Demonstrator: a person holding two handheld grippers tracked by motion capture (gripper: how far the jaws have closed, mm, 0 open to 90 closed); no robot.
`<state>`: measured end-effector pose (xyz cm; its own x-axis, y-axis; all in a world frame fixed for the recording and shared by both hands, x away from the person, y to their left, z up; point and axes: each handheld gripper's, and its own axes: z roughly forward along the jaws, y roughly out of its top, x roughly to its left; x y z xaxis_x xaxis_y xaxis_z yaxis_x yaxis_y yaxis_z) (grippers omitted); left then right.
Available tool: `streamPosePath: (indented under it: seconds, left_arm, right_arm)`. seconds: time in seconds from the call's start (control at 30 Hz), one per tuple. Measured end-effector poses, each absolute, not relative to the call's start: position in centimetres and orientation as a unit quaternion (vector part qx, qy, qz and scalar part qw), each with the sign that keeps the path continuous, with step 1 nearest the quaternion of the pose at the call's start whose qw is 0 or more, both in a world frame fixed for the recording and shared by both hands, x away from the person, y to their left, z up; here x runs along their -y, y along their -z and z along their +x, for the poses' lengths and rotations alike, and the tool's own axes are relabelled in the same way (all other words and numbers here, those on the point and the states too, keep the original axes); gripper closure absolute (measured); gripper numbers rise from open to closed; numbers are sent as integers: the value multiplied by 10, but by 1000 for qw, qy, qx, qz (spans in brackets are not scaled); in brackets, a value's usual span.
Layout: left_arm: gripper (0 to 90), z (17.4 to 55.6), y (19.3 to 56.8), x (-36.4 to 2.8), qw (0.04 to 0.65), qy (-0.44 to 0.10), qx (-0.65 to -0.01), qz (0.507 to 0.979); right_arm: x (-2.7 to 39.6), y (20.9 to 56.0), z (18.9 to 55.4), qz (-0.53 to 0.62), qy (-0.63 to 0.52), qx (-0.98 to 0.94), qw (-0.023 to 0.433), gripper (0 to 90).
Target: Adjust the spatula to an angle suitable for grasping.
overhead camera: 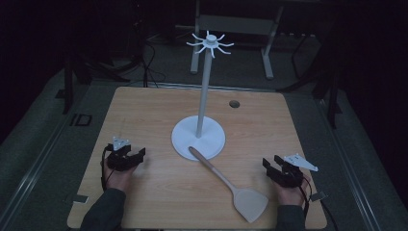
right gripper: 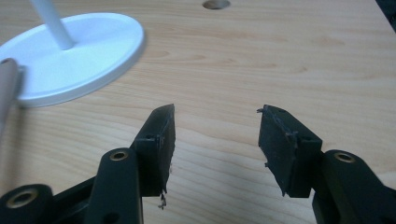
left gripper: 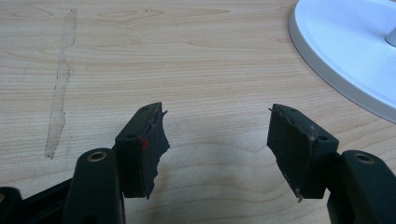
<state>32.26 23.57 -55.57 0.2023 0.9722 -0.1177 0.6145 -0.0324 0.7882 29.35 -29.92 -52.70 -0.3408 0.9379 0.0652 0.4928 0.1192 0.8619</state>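
Spatula (overhead camera: 230, 185) between claws, touching neither.

White stand (overhead camera: 198, 137), beige spatula (overhead camera: 231, 185)

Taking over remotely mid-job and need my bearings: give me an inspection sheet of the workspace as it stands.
Surface: wooden table, round hole near far edge, long pale smear on the wood.
Job's things: wooden spatula lying flat, handle tip resting on the white stand's base; hook ring on top bare.
Clutter: nothing seen.
Grippers: left gripper and right gripper both open, holding nothing, resting near the table's sides.
Cables: black leads on the floor beyond.
Surroundings: dark room, grey table frame behind.
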Motion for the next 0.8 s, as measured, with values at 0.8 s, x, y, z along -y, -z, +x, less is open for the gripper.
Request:
streamPosePath:
  seconds: [0.8]
  left_arm:
    - [369,322,555,-236,377,-240,-586,676]
  right_arm:
    - [229,474,268,399,-390,-778,288,603]
